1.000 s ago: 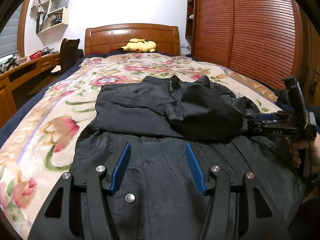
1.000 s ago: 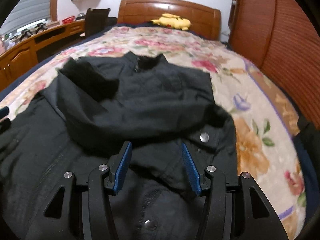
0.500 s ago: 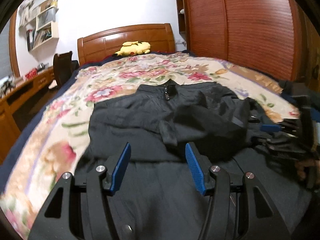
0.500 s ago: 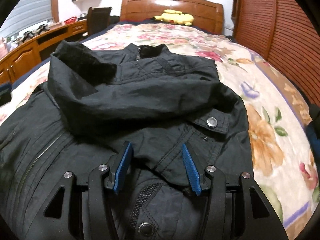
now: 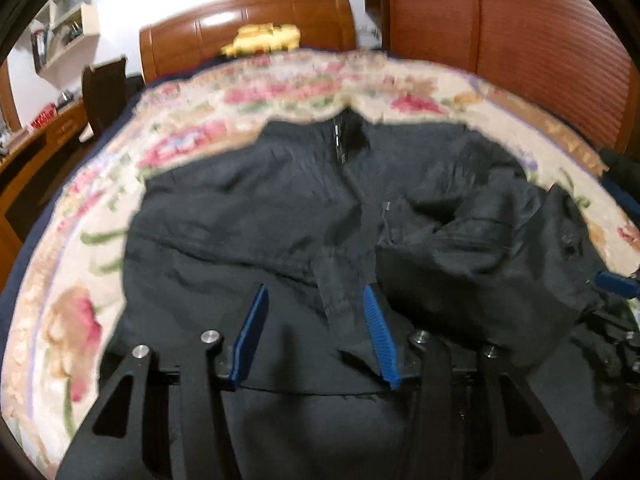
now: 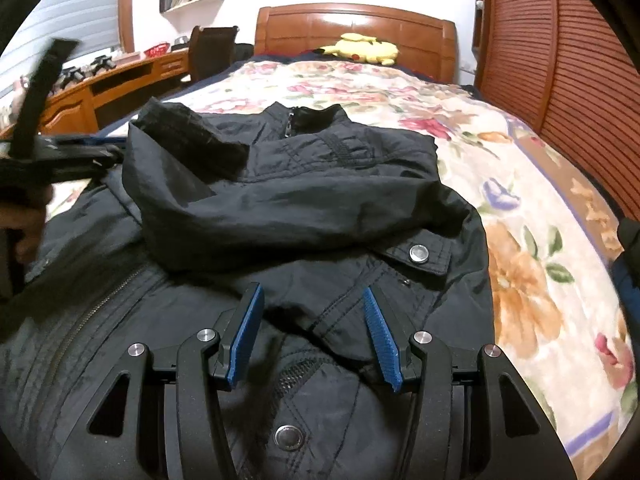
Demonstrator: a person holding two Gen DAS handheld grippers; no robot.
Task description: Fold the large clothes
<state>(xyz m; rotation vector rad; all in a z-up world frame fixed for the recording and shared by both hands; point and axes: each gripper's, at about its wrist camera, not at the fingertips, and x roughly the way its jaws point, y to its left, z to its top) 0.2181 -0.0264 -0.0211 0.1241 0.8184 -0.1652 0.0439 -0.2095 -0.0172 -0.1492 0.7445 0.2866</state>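
Now | black nylon zip jacket [image 6: 288, 208] on floral bed [image 6: 532, 280], collar away | left hand-held gripper [image 5: 316, 320] just narrowing around cuff, unpinched | right hand-held gripper [image 6: 312, 320] half-open, empty, above hem

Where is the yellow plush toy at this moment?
The yellow plush toy lies at the far end of the bed, against the wooden headboard, beyond the black jacket; both wrist views show it top centre.

light: even, indoor, bright | glare: seen on headboard [image 6: 352, 28] | left wrist view: motion-blurred | right wrist view: sharp | edges: fisheye-bent, dark-vignetted
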